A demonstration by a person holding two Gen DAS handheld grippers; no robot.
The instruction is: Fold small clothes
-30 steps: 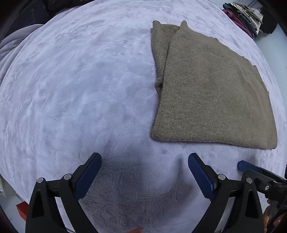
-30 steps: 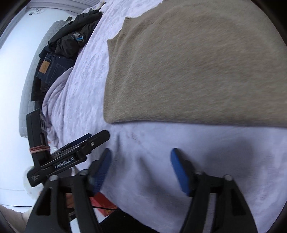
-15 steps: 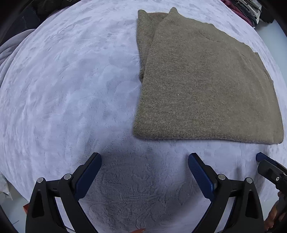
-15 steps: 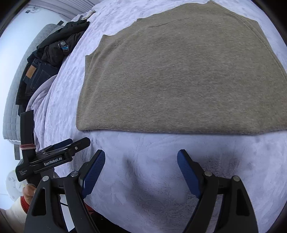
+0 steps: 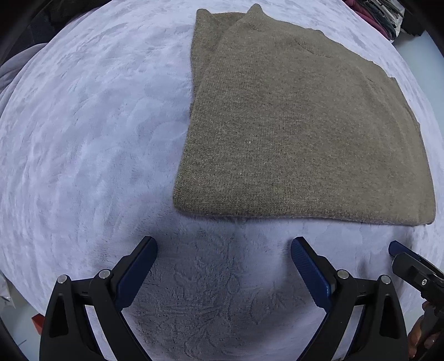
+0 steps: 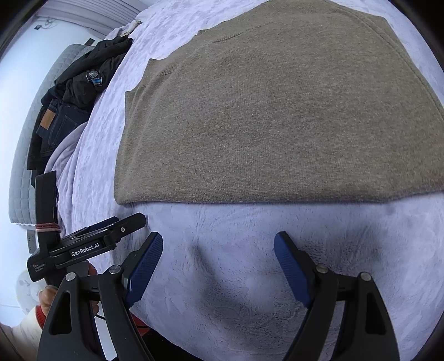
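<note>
Left wrist view: the left gripper (image 5: 224, 255) is pointed down at a pale lilac blanket (image 5: 91, 144), and its blue pads (image 5: 138, 269) are spread wide with only bare plush seen between them. Nothing is held. A folded brown sweater (image 5: 299, 138) is laid flat on the blanket just beyond the fingertips, its near folded edge lying apart from the pads. A narrower folded layer is seen jutting out along the sweater's far left side. At the lower right edge of this view, the tip of the right gripper (image 5: 399, 250) is caught, near the sweater's right near corner but not touching it. A pile of clothes (image 5: 385, 14) is glimpsed at the top right.

Right wrist view: the right gripper (image 6: 218, 248) is tilted down toward the same blanket (image 6: 222, 277). Its pads (image 6: 145, 266) are also held wide apart, and nothing is gripped between them. The sweater (image 6: 277, 111) is spread across the upper part of the view, its near edge lying just beyond the fingertips and clear of them. To the left, the left gripper (image 6: 130, 220) is seen from the side, held by a hand (image 6: 47, 297), close to the sweater's left near corner. Dark clothes (image 6: 77, 91), jeans among them, are heaped at the blanket's far left edge.
</note>
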